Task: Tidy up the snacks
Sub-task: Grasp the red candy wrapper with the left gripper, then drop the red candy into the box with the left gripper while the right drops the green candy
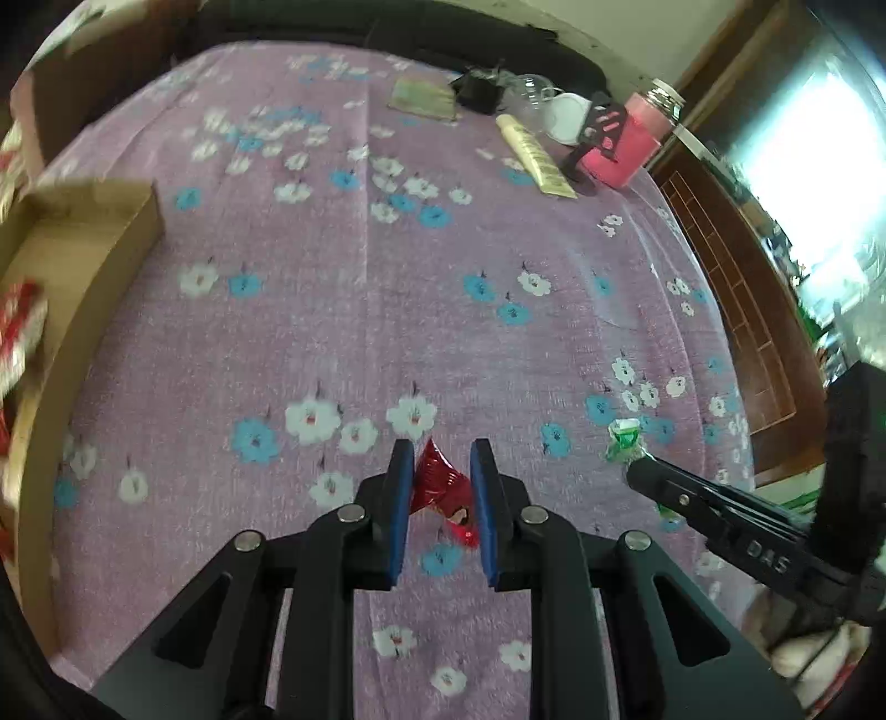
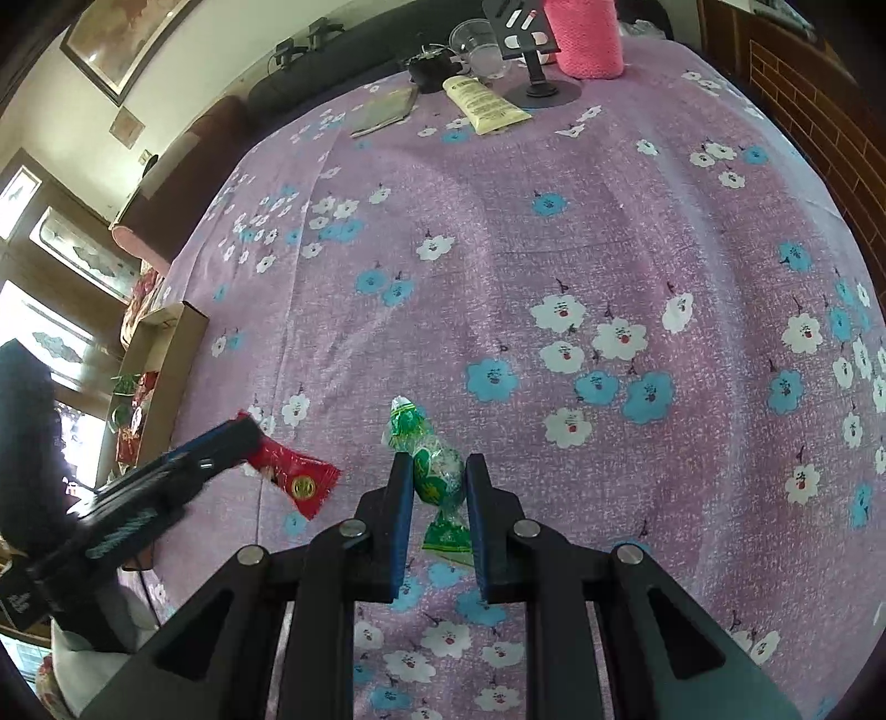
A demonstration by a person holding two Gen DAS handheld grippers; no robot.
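Note:
My left gripper (image 1: 441, 446) is shut on a red foil snack packet (image 1: 437, 482), held just above the purple flowered cloth (image 1: 387, 310). From the right wrist view the same packet (image 2: 293, 479) sticks out of the left gripper (image 2: 243, 437). A green-and-white wrapped candy (image 2: 440, 471) sits between the blue pads of my right gripper (image 2: 438, 462), which is shut on it. In the left wrist view that candy (image 1: 623, 440) pokes out past the right gripper (image 1: 637, 471). A cardboard box (image 1: 111, 255) at the left holds red snack packs (image 1: 19, 327).
At the far end of the table stand a pink jar (image 1: 631, 144), a black phone stand (image 1: 595, 138), a cream tube (image 1: 534, 155), a clear cup (image 2: 479, 47) and a flat booklet (image 1: 423, 99). The cloth's right edge drops off beside a brown lattice panel (image 1: 742, 310).

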